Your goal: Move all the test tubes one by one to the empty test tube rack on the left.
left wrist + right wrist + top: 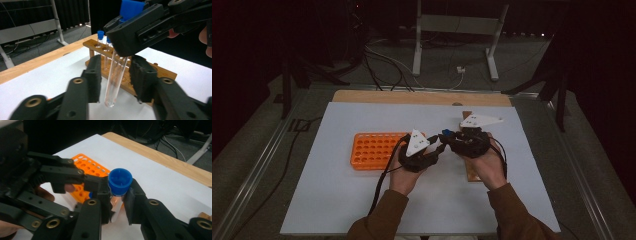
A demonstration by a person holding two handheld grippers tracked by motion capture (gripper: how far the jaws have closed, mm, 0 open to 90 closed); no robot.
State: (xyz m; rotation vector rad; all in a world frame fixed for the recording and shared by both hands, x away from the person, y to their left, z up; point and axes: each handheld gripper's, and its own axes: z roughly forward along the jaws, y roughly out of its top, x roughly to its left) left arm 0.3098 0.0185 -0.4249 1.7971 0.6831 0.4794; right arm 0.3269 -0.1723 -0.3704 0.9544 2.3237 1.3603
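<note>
Holding clear blue-capped tube (113,77) | right gripper (117,202) clamped | left gripper (115,75) narrow, untouching

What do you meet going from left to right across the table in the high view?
Orange plastic tube rack with round holes → left gripper → right gripper → brown wooden tube rack, partly under the right hand.

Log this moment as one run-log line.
right hand-held gripper: shut on capped test tube | left hand-held gripper: jaws around tube, pads apart from it | orange rack: beside
</note>
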